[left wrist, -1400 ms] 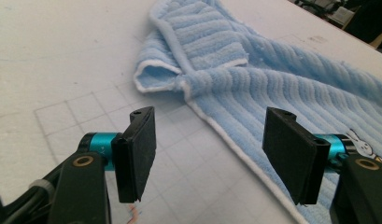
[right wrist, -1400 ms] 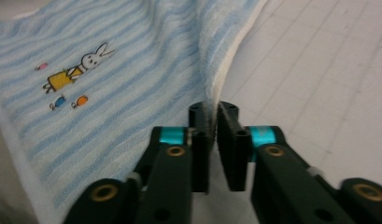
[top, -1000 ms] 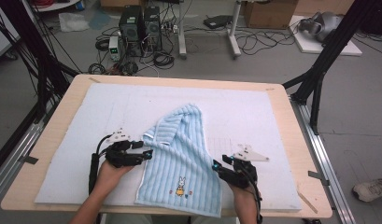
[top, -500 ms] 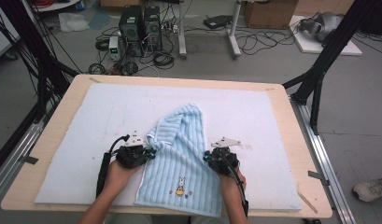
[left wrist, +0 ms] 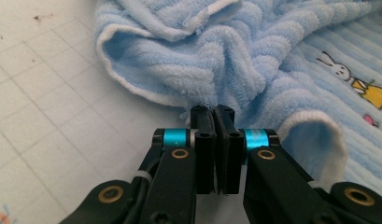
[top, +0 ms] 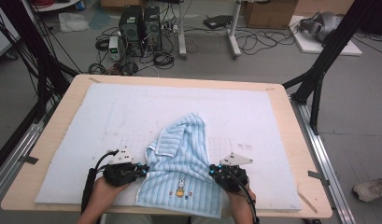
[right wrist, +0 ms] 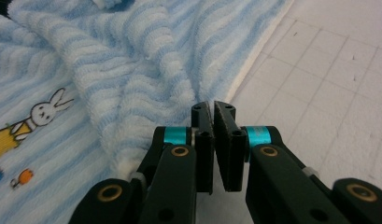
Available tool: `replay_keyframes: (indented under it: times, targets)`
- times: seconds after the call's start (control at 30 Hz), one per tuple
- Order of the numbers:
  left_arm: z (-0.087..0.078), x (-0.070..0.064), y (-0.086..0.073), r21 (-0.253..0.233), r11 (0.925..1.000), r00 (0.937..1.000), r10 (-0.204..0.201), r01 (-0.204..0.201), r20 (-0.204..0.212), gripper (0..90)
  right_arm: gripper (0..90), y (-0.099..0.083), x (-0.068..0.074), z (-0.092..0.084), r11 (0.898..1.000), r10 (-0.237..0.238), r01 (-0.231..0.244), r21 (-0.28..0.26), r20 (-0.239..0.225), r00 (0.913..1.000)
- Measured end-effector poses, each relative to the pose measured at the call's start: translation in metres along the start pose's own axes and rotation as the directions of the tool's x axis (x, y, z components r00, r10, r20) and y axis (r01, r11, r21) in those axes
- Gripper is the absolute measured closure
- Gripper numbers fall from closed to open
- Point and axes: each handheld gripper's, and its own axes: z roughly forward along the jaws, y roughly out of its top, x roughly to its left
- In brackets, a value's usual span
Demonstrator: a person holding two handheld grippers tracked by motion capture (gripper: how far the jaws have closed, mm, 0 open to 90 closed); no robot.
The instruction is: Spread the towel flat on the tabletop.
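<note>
While the wooden surface [top: 291, 140] carries a white gridded mat [top: 109, 121] over most of its top, the light blue striped towel [top: 181, 158] lies crumpled on the mat's near middle, its bottom hem hanging just over the mat's near edge. Towel's upper part is bunched into a peak pointing away from the person; lower part lies flatter, with a small rabbit print [top: 181, 187] facing up.

Left tool [top: 143, 171] sits at the towel's left edge, right tool [top: 212, 171] at its right edge, both low on the mat, towel between them.

Left tool: jaws have just been closing and now stand pressed together, tips right at a white-hemmed fold of towel [left wrist: 198, 98]; can't tell whether any cloth is caught between them.

Right tool: jaws have also just been closing, now nearly together with a thin slit at the tips; they meet the towel's side edge [right wrist: 188, 93], and whether cloth is pinched I cannot tell.
</note>
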Motion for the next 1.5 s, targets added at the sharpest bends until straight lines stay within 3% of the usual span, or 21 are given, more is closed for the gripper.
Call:
replay_keyframes:
  times: [0.03,0.1,0.13,0.23,0.37,0.53,0.73,0.8,0.83,0.97,1.13,1.2,1.27,1.33,1.43,1.5]
  targets:
    - [0.0,0.002,0.0,-0.017,0.9998,0.9999,-0.011,0.011,-0.006,82.4,80.8,0.0,0.0,-0.001,1.0,-0.004,0.004,-0.006,0.001,1.0]
    - [-0.001,0.007,0.004,-0.047,0.9973,0.9982,-0.058,0.057,-0.014,60.9,71.2,0.002,-0.002,-0.003,0.999,0.005,-0.005,-0.033,0.001,1.0]
    - [-0.003,0.01,0.006,-0.07,0.9952,0.9973,-0.07,0.069,-0.02,54.3,68.0,0.004,-0.003,-0.004,0.999,0.012,-0.012,-0.052,0.002,0.9999]
    - [-0.011,0.019,0.017,-0.149,0.9842,0.9948,-0.1,0.096,-0.02,46.4,60.6,0.009,-0.007,-0.007,0.995,0.027,-0.026,-0.098,0.012,0.9996]
    - [-0.016,0.031,0.035,-0.194,0.9768,0.9951,-0.096,0.09,-0.022,44.3,56.1,0.014,-0.015,-0.009,0.993,0.036,-0.034,-0.116,0.016,0.9992]
    - [0.001,0.042,0.057,-0.183,0.9781,0.995,-0.096,0.1,0.027,44.6,55.4,0.014,-0.024,-0.012,0.99,0.048,-0.045,-0.13,0.023,0.9986]
    - [0.035,0.045,0.074,-0.117,0.9897,0.9967,-0.08,0.081,0.016,43.1,54.0,0.013,-0.036,-0.017,0.989,0.067,-0.062,-0.138,0.029,0.9973]
    - [0.044,0.046,0.074,-0.11,0.9892,0.9949,-0.099,0.097,-0.017,37.1,53.6,0.013,-0.04,-0.018,0.987,0.077,-0.071,-0.147,0.032,0.9965]
    - [0.047,0.047,0.073,-0.102,0.9891,0.9942,-0.108,0.106,-0.007,36.5,53.2,0.013,-0.043,-0.018,0.985,0.084,-0.078,-0.152,0.032,0.9959]
    - [0.057,0.047,0.071,-0.064,0.995,0.9968,-0.078,0.077,-0.019,37.4,51.8,0.015,-0.052,-0.016,0.986,0.081,-0.074,-0.15,0.036,0.9961]
    - [0.065,0.049,0.069,-0.034,0.9972,0.9975,-0.068,0.067,-0.021,42.9,48.9,0.018,-0.059,-0.011,0.984,0.098,-0.092,-0.15,0.033,0.9947]
    - [0.068,0.049,0.069,-0.024,0.9989,0.9987,-0.042,0.041,-0.029,51.7,48.0,0.019,-0.061,-0.009,0.984,0.101,-0.095,-0.15,0.033,0.9943]
    - [0.069,0.049,0.068,-0.011,0.9996,0.999,-0.025,0.025,-0.038,66.8,47.6,0.02,-0.062,-0.007,0.984,0.098,-0.091,-0.152,0.035,0.9946]
    - [0.066,0.05,0.069,-0.032,0.9994,0.9995,-0.012,0.011,-0.03,78.5,47.5,0.02,-0.063,-0.006,0.985,0.1,-0.094,-0.146,0.034,0.9944]
    - [0.058,0.054,0.074,-0.097,0.9948,0.9992,-0.031,0.029,-0.023,81.4,47.4,0.021,-0.064,-0.004,0.985,0.097,-0.091,-0.145,0.034,0.9947]
    - [0.054,0.058,0.078,-0.105,0.9937,0.999,-0.04,0.038,-0.02,83.7,47.4,0.022,-0.064,-0.004,0.985,0.1,-0.095,-0.143,0.031,0.9945]
